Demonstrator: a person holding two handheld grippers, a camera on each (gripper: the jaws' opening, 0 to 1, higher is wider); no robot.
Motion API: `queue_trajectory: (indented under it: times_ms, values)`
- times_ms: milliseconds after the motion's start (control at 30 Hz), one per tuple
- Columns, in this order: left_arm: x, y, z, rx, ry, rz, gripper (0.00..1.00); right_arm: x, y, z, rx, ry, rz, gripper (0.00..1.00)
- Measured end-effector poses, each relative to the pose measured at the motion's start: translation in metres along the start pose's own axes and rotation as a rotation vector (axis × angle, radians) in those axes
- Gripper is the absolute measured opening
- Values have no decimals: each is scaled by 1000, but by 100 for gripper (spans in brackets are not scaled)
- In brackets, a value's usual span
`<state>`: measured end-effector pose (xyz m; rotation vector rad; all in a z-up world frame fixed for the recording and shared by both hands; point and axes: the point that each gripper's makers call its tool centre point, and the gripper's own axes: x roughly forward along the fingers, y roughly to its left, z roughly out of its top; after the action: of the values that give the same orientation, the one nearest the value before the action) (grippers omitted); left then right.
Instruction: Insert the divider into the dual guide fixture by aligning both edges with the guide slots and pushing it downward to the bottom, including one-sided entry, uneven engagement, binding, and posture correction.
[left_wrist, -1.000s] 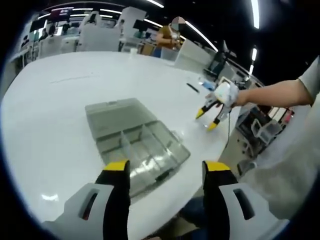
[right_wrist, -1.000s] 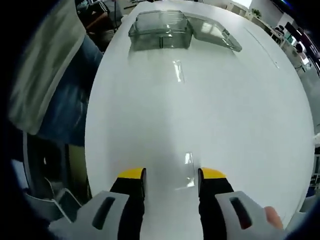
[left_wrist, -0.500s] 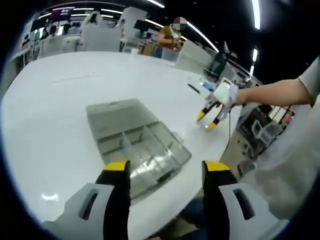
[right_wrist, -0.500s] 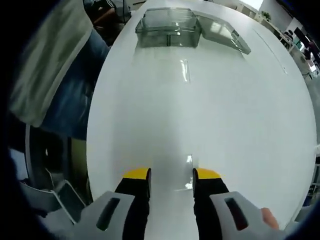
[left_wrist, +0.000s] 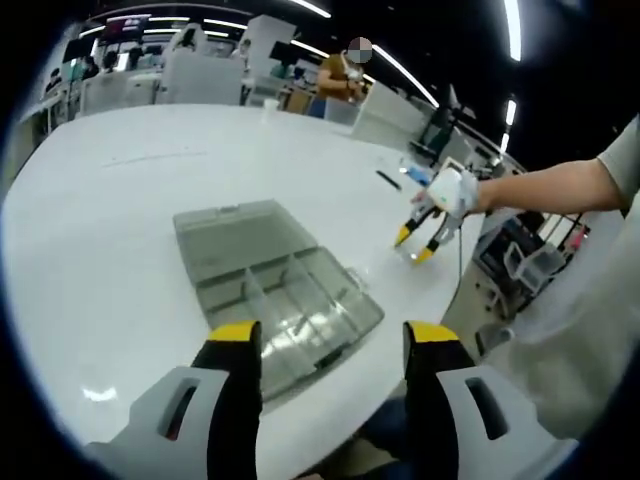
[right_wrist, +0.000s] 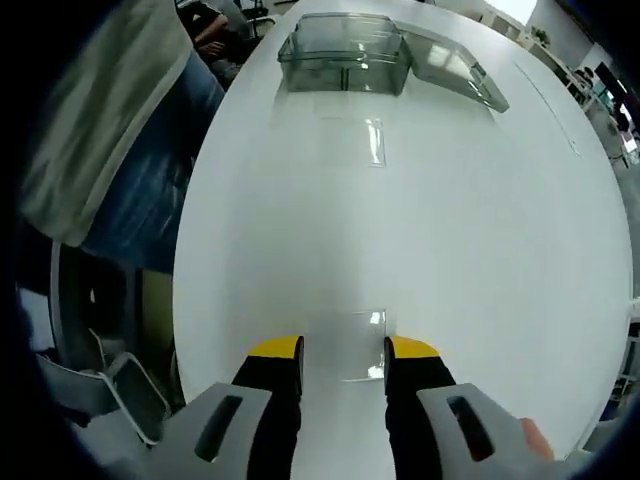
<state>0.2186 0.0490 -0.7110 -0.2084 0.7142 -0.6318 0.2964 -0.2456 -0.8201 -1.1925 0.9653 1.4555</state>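
your right hand-held gripper (right_wrist: 343, 352) straddles a clear divider (right_wrist: 365, 345) flat on the bench (right_wrist: 480, 240), jaws not yet closed. thin, light, slippery; pinch its raised edge. left hand-held gripper (left_wrist: 335, 335) open, fixture (left_wrist: 275, 295) just ahead.

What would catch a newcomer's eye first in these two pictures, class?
The clear box, lid flat open, sits near the white table's edge, just beyond the left gripper with its jaws apart. The right gripper is low over the table with a clear divider lying flat between its yellow tips. A second clear piece lies between it and the box.
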Motion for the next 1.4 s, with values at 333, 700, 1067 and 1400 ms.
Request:
queue_trajectory:
  times_ms: [333, 700, 1067, 1400]
  values:
    - [-1, 0, 2, 1, -3, 0, 55, -1, 0, 1, 11, -1, -5, 27]
    - [0, -1, 5, 4, -7, -6, 55, -7, -3, 11, 21, -13, -26, 27]
    - [4, -3, 10, 10, -13, -20, 55, -15, -5, 34, 20, -42, -46, 27]
    - [10, -6, 15, 13, -17, -38, 54, -25, -7, 65, 7, -84, -71, 27]
